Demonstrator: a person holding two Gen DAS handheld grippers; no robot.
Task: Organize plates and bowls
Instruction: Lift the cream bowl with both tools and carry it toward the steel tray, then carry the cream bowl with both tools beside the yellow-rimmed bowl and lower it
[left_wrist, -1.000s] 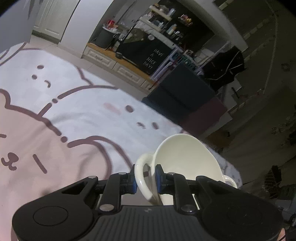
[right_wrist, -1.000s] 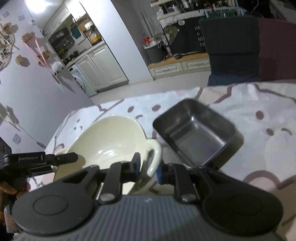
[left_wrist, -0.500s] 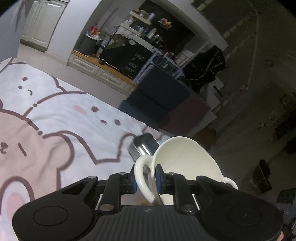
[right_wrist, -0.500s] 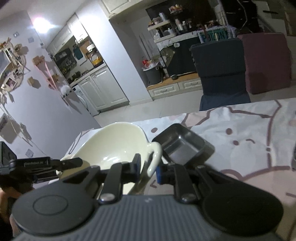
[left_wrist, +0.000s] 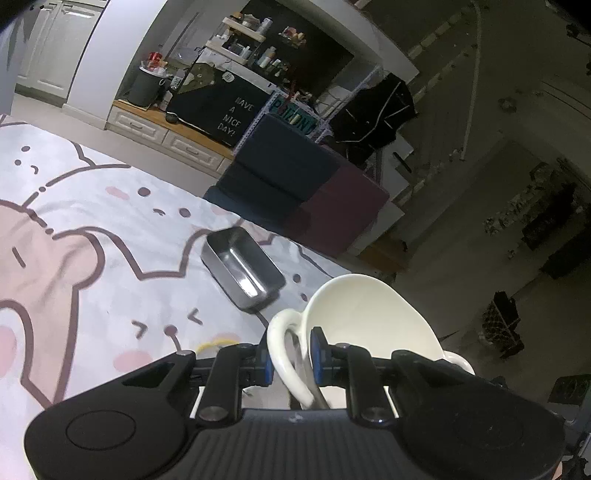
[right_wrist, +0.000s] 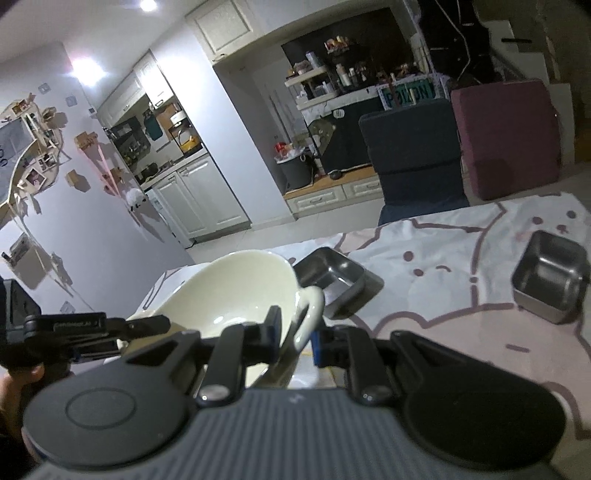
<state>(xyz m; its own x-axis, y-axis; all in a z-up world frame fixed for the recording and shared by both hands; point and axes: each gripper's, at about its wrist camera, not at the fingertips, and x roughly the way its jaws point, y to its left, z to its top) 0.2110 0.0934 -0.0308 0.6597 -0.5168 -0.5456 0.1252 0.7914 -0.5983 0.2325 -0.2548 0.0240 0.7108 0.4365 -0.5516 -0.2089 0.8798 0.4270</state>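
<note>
Each gripper, left (left_wrist: 290, 360) and right (right_wrist: 293, 334), pinches one loop handle of the cream bowl (left_wrist: 369, 321). Keep both hands level and moving together, and clear the steel tray (left_wrist: 243, 271) when setting it down.

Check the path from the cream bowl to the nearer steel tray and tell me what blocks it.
Nothing visible does. The cream bowl is held by both handles, left gripper and right gripper each shut on one. Only bare tablecloth shows around the nearer steel tray, which is empty.
</note>
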